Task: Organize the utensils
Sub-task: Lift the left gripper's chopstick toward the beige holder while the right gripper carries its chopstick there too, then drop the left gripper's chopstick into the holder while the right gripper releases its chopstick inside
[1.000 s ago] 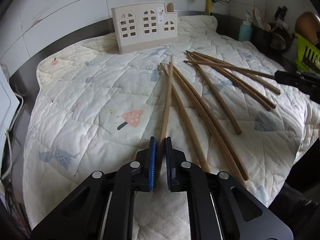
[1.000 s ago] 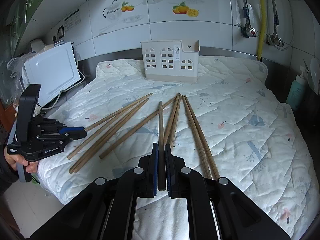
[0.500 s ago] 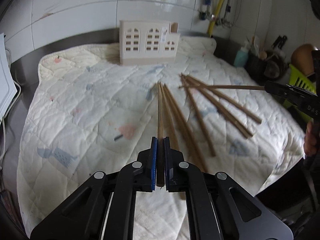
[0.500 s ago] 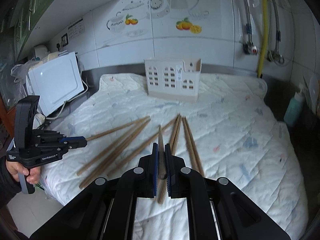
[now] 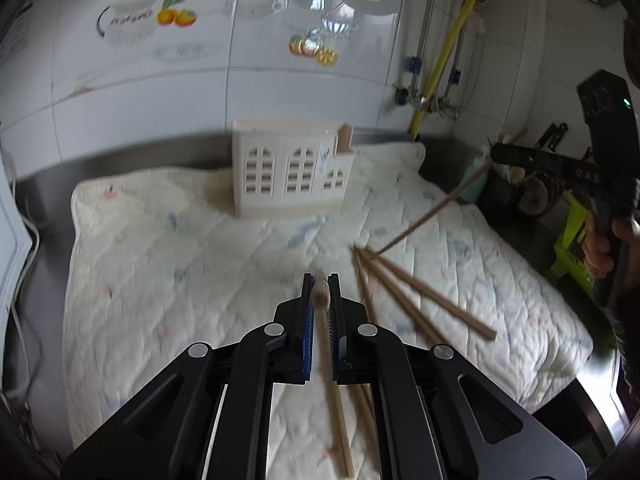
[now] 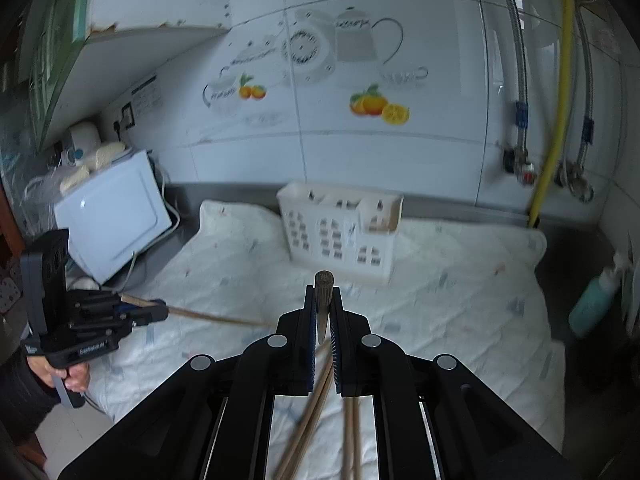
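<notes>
My left gripper [image 5: 321, 280] is shut on a wooden chopstick [image 5: 321, 296], lifted above the quilted mat with its end pointing at the camera. My right gripper [image 6: 323, 292] is shut on another chopstick [image 6: 323, 284], also lifted and end-on. In the left wrist view the right gripper [image 5: 496, 154] shows at the right, its chopstick [image 5: 432, 212] slanting down. In the right wrist view the left gripper [image 6: 160, 312] shows at the left with its chopstick [image 6: 212, 316]. The cream utensil holder [image 5: 292, 172] stands at the back of the mat; it also shows in the right wrist view [image 6: 340, 228]. Several chopsticks [image 5: 420, 292] lie on the mat.
A quilted mat [image 5: 160, 260] covers the counter. A white appliance [image 6: 108, 216] stands at the left. A teal bottle [image 6: 596, 300] stands at the right wall. A green basket [image 5: 572, 240] and dark containers sit at the far right. Pipes [image 6: 552, 120] run down the tiled wall.
Both grippers have risen from the mat with a chopstick each and tilted up, so the views now face the holder and the wall.
</notes>
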Demonstrator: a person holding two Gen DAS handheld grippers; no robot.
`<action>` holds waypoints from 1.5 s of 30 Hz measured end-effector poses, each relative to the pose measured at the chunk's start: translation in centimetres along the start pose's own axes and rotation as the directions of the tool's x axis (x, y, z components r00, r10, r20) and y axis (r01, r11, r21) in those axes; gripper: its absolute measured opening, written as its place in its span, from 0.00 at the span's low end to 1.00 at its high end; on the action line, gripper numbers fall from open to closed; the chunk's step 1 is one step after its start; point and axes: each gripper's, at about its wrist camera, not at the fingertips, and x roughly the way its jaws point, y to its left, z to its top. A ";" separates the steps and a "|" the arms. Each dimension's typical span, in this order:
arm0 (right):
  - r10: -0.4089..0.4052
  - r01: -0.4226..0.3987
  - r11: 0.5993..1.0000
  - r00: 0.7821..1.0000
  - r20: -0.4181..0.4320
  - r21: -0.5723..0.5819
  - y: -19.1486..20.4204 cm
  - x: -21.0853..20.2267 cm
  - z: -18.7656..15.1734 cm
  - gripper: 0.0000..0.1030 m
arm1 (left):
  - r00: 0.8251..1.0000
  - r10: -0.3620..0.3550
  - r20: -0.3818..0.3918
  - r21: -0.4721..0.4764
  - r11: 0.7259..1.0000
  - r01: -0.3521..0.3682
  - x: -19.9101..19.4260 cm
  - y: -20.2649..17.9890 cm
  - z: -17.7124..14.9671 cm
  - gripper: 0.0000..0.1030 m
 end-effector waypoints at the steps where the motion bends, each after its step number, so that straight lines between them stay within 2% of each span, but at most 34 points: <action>1: -0.002 0.002 1.000 1.000 0.001 -0.006 -0.4 0.2 1.3 0.06 | 1.000 0.003 0.006 0.007 1.000 -0.003 0.0 -0.1 0.5 0.04; 7: -0.027 0.028 0.999 0.999 0.021 -0.030 -1.8 1.4 7.0 0.06 | 0.999 -0.001 0.047 0.029 1.000 -0.001 0.4 -0.4 5.8 0.04; 11: -0.062 0.064 0.997 0.998 0.032 -0.048 -2.5 2.5 10.4 0.06 | 0.993 0.003 0.116 0.051 0.999 -0.009 0.0 -0.8 10.5 0.04; 15: -0.080 0.082 0.995 0.996 0.033 -0.054 -3.1 3.9 13.3 0.06 | 0.978 0.032 0.207 0.082 0.995 -0.050 -0.6 -1.4 15.4 0.04; 19: -0.091 0.092 0.994 0.996 0.019 -0.060 -3.5 5.6 14.6 0.06 | 0.961 0.067 0.267 0.079 0.993 -0.091 -0.1 -1.0 19.7 0.04; 23: -0.102 0.102 0.993 0.995 -0.006 -0.065 -4.0 7.8 15.1 0.06 | 0.954 0.123 0.274 0.067 0.987 -0.147 1.8 -0.1 21.7 0.04; 26: -0.099 0.098 0.994 0.995 -0.026 -0.054 -4.5 9.3 15.1 0.06 | 0.958 0.153 0.242 0.051 0.984 -0.170 4.0 0.8 22.1 0.04; 30: -0.095 0.091 0.994 0.993 -0.071 -0.052 -4.8 11.4 14.2 0.06 | 0.976 0.144 0.164 0.031 0.988 -0.151 6.8 2.4 21.6 0.05; 37: -0.087 0.083 0.995 0.991 -0.106 -0.048 -4.8 13.0 12.6 0.07 | 0.984 0.142 0.106 0.064 0.987 -0.150 8.5 2.7 19.5 0.06; 39: -0.087 0.083 0.996 0.991 -0.098 -0.045 -4.7 12.8 12.4 0.09 | 0.983 0.156 0.099 0.070 0.984 -0.163 8.6 2.6 18.9 0.06; 43: -0.103 0.099 0.994 0.991 -0.081 -0.055 -4.2 11.8 12.1 0.26 | 0.982 0.165 0.091 0.079 0.982 -0.172 8.4 2.4 17.6 0.07; 45: -0.103 0.100 0.994 0.993 -0.064 -0.055 -3.9 10.8 11.8 0.30 | 0.983 0.160 0.093 0.070 0.983 -0.167 7.9 2.4 16.9 0.08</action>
